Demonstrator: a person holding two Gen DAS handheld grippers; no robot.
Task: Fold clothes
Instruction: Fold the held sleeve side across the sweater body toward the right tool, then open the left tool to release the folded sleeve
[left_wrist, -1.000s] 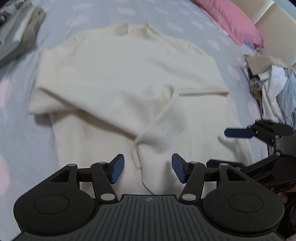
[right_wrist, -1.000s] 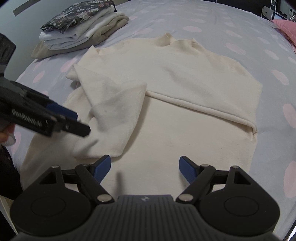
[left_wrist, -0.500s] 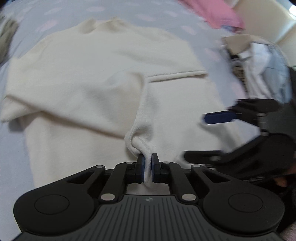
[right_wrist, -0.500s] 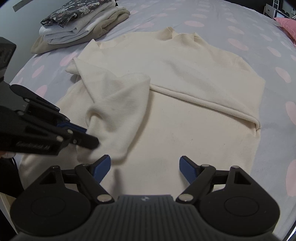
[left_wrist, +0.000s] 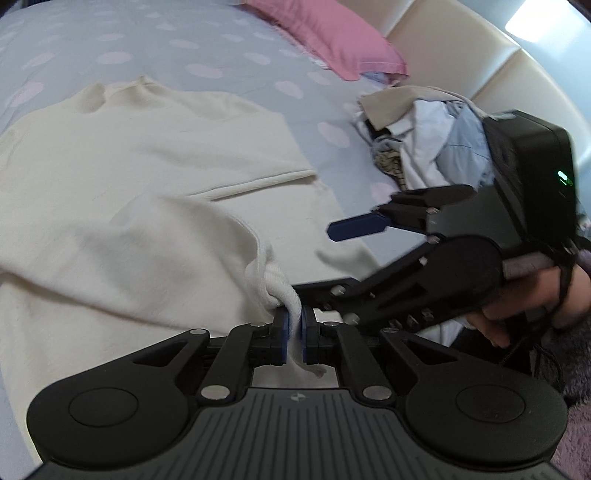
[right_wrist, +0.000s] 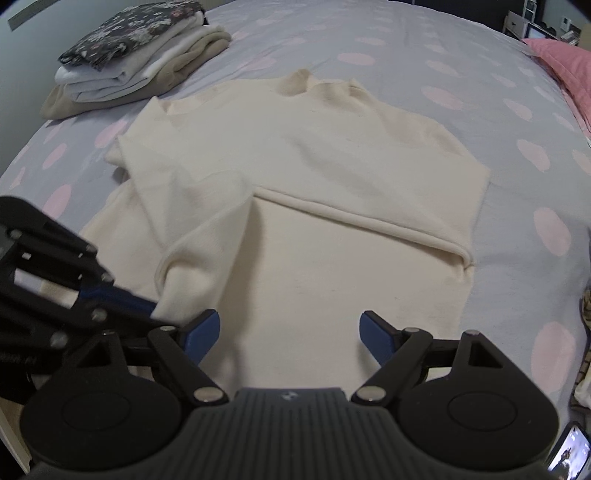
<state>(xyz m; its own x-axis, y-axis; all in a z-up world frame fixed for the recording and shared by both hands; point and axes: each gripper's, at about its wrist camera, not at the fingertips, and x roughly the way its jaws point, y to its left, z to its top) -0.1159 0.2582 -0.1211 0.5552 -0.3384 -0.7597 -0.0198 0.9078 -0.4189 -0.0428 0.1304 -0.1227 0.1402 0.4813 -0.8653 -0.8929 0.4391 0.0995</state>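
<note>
A cream sweater (right_wrist: 332, 177) lies flat on the bed, collar at the far end, both sleeves folded across its body. My left gripper (left_wrist: 294, 332) is shut on the cuff of one sleeve (left_wrist: 275, 284) and holds it lifted off the sweater's lower part. In the right wrist view that sleeve (right_wrist: 192, 258) runs down to the left gripper (right_wrist: 147, 306) at the lower left. My right gripper (right_wrist: 290, 332) hovers open above the sweater's lower body with nothing between its fingers. The left wrist view shows the right gripper (left_wrist: 354, 229) from the side, a hand behind it.
A stack of folded clothes (right_wrist: 140, 55) sits at the bed's far left corner. A heap of unfolded garments (left_wrist: 424, 140) lies beside the sweater near a pink pillow (left_wrist: 325, 40) and a cream headboard (left_wrist: 480, 62). The sheet (right_wrist: 461, 74) is lilac with pink spots.
My left gripper closed on the sleeve cuff, then lifted and pulled it toward the right gripper while rolling. The right gripper stayed open and nearly still.
</note>
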